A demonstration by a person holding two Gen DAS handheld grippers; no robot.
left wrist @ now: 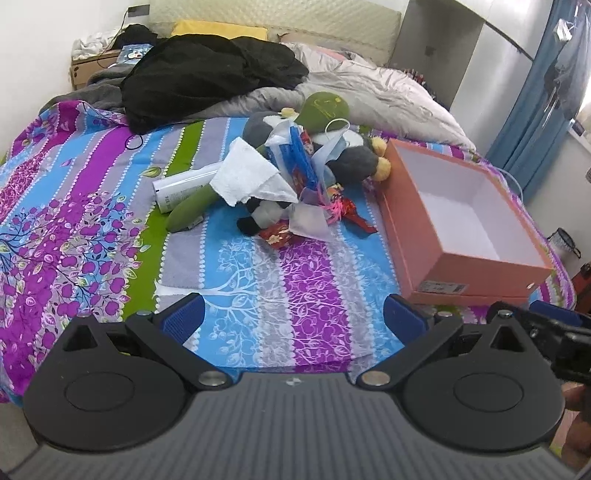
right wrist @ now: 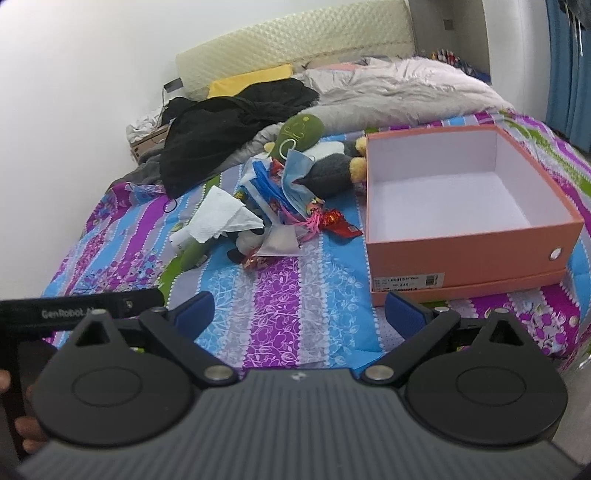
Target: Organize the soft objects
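Observation:
A pile of soft things lies mid-bed: a green plush [left wrist: 325, 110] [right wrist: 301, 129], a grey penguin plush [left wrist: 352, 158] [right wrist: 327, 170], a small black-and-white plush [left wrist: 258, 216] [right wrist: 245, 240], a white tissue [left wrist: 247, 173] [right wrist: 221, 218], blue face masks [left wrist: 295, 151] [right wrist: 293, 173] and red wrappers [left wrist: 349, 210] [right wrist: 343, 227]. An empty orange box [left wrist: 480, 275] [right wrist: 461, 258] stands to the right of the pile. My left gripper [left wrist: 293, 317] and right gripper [right wrist: 299, 312] are both open and empty, hovering over the bedspread near the front edge.
A white tube [left wrist: 181, 186] lies left of the pile. Black clothing [left wrist: 207, 77] [right wrist: 229, 125], a grey quilt [left wrist: 373, 88] and a yellow pillow [left wrist: 218, 27] lie toward the headboard. A cardboard box [left wrist: 92, 66] stands at the far left. Blue curtains [left wrist: 532, 110] hang at the right.

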